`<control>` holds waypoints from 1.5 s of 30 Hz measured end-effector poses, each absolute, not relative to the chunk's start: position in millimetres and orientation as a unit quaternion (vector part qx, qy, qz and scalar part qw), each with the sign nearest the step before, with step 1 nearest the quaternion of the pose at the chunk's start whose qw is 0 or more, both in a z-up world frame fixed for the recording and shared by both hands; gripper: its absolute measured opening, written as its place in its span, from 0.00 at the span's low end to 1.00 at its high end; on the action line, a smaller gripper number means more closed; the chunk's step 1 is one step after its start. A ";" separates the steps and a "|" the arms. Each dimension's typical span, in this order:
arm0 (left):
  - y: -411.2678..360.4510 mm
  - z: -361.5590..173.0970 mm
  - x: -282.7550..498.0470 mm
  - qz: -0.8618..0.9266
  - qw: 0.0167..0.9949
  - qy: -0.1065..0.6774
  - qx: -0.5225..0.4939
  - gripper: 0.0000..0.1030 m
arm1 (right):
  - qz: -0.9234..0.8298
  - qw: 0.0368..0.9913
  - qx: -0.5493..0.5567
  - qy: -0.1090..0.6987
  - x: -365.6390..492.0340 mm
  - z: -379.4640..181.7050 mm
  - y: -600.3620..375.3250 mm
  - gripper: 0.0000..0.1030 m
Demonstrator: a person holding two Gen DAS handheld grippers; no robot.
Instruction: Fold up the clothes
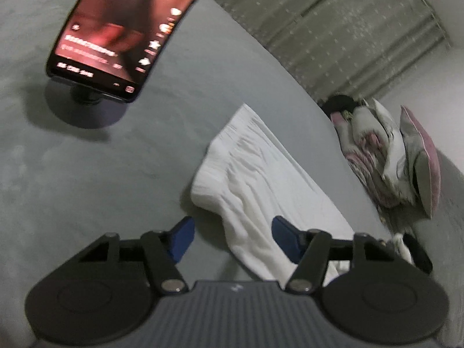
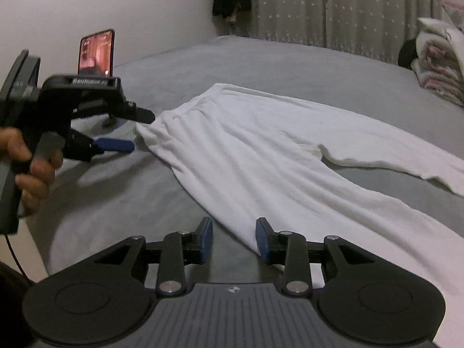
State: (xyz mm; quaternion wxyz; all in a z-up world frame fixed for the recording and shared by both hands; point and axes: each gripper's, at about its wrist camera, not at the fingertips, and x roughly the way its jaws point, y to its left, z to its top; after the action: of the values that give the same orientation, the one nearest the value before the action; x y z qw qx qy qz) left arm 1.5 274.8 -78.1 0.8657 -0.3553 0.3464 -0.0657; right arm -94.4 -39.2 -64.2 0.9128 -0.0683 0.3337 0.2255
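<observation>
White trousers [image 2: 261,150] lie spread flat on a grey bed [image 2: 261,63], waistband end toward the phone and the two legs running away from it, split by a wedge of bare sheet. In the left wrist view the same trousers [image 1: 255,174] appear as a wrinkled white strip.

Right gripper [image 2: 234,239] sits at the near edge of the trousers, along one leg; its blue-padded jaws stand apart with the cloth edge between them, not pinched. Left gripper [image 1: 232,239] is at the waistband corner of the trousers, jaws wide apart, one pad over bare sheet and the other over cloth (whether it touches the cloth cannot be told). The right wrist view shows this left gripper [image 2: 139,130] from the side, held by a hand [image 2: 32,168].

Beyond the waistband, a lit phone [image 2: 96,52] stands upright on a round-based stand [image 1: 84,107]. Past the trousers' far side sits a heap of pink-and-white bedding [image 1: 388,156], with a star-dotted curtain [image 2: 333,8] behind the bed.
</observation>
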 end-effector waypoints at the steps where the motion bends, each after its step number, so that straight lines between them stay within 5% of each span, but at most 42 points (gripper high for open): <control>1: 275.8 -80.2 3.8 -0.063 0.866 0.344 -0.358 0.52 | 0.225 0.913 -0.072 0.332 -94.2 -64.8 -38.0 0.32; 5: 274.5 -87.1 9.8 -0.043 0.871 0.334 -0.358 0.37 | 0.226 0.914 -0.086 0.326 -91.6 -66.0 -34.0 0.30; 9: 272.8 -89.4 12.7 -0.022 0.880 0.328 -0.343 0.22 | 0.221 0.915 -0.108 0.319 -90.8 -65.7 -30.1 0.07; 13: 268.9 -81.1 6.4 -0.013 0.894 0.321 -0.311 0.12 | 0.228 0.918 -0.110 0.307 -94.0 -60.3 -31.8 0.05; 21: 261.5 -71.4 -3.2 0.007 0.906 0.335 -0.258 0.13 | 0.278 0.895 -0.123 0.326 -103.0 -63.8 -31.9 0.06; 38: 234.4 -37.9 -32.7 -0.025 0.951 0.267 -0.156 0.44 | 0.265 0.906 -0.036 0.328 -79.9 -52.1 -50.9 0.21; 45: 210.5 -48.9 -29.4 -0.090 0.937 0.317 -0.113 0.45 | 0.253 0.905 -0.022 0.342 -66.6 -67.7 -40.4 0.22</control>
State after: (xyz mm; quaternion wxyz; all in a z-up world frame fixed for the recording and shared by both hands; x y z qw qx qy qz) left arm -29.4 210.5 -48.9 0.9372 -0.1133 0.3171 -0.0904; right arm -66.6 -40.4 -67.7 0.9047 -0.0216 0.3421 0.2530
